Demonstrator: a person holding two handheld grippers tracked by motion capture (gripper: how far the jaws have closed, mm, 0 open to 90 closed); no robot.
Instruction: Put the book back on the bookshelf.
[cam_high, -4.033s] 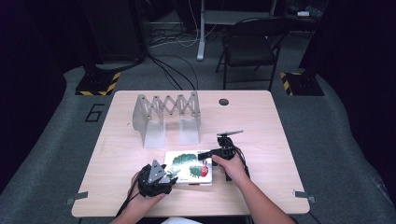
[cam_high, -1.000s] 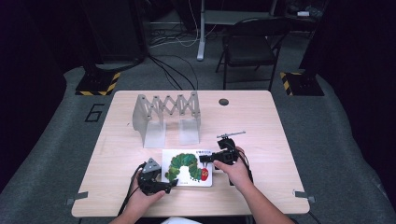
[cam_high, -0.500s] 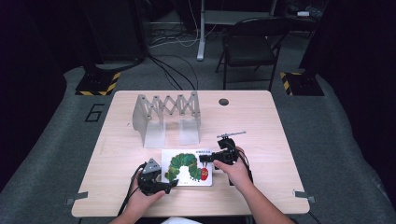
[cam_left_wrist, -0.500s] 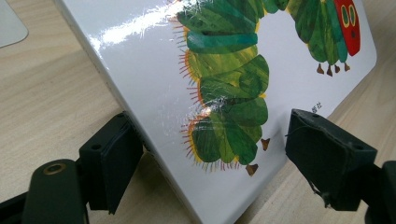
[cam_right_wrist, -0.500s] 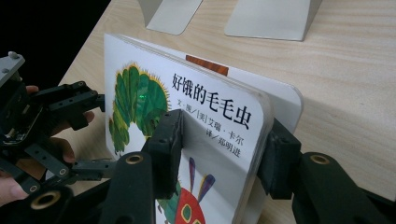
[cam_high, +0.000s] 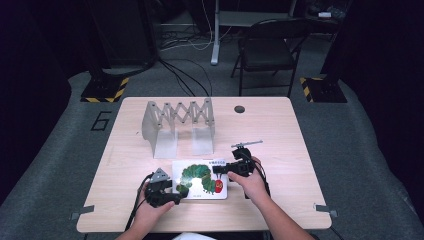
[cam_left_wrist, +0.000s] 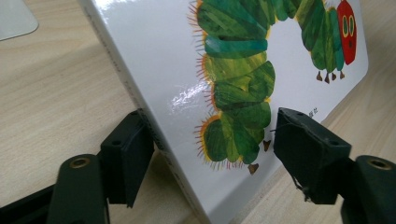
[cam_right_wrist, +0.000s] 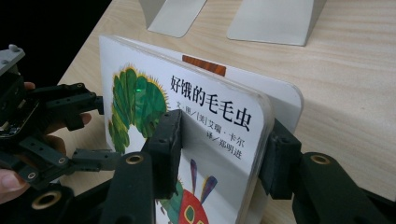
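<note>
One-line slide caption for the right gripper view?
Right hand-held gripper clamps a caterpillar picture book's corner, lifted above the wooden table.

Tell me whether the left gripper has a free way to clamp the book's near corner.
Probably yes: the left gripper already straddles the book, jaws just closing, nothing between pad and cover.

Board book (cam_high: 200, 179) with a glossy white cover, thick stiff pages and rounded corners. Shows a green caterpillar with a red head arching across the front, black Chinese title characters (cam_right_wrist: 210, 103) printed above smaller lines of text. Lies near the front edge of the table (cam_high: 280, 130), just in front of the folding rack. Appears closed, cover facing up. Looks tilted in the gripper views, one edge raised off the wood; a second white board (cam_right_wrist: 285, 100) showing behind the cover.
</note>
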